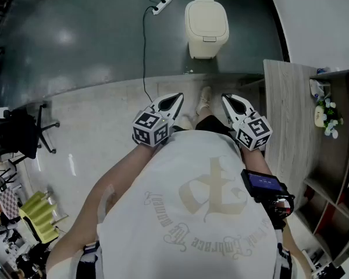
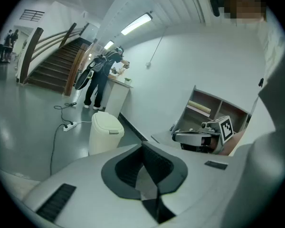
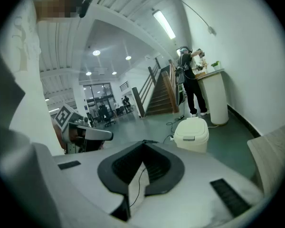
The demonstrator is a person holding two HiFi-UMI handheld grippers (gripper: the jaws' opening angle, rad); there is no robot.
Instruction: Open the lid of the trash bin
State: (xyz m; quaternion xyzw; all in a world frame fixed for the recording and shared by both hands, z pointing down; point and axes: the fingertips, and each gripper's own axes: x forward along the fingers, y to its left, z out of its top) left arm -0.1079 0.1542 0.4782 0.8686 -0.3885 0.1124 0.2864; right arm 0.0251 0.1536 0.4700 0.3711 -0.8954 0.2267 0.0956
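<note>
The cream trash bin [image 1: 206, 28] stands on the dark floor ahead of me with its lid down. It also shows in the left gripper view as the bin [image 2: 106, 132] and in the right gripper view as the bin [image 3: 192, 133]. My left gripper [image 1: 176, 99] and right gripper [image 1: 227, 100] are held side by side close to my body, well short of the bin. Both point toward it. Each has its jaws closed together with nothing between them, as seen on the left gripper [image 2: 143, 145] and the right gripper [image 3: 143, 142].
A black cable [image 1: 144, 51] runs across the floor to a white power strip [image 1: 161, 5] left of the bin. A wooden counter [image 1: 288, 121] and shelves [image 1: 337, 132] stand at my right, an office chair [image 1: 23, 133] at my left. A person [image 2: 99, 77] stands far behind the bin.
</note>
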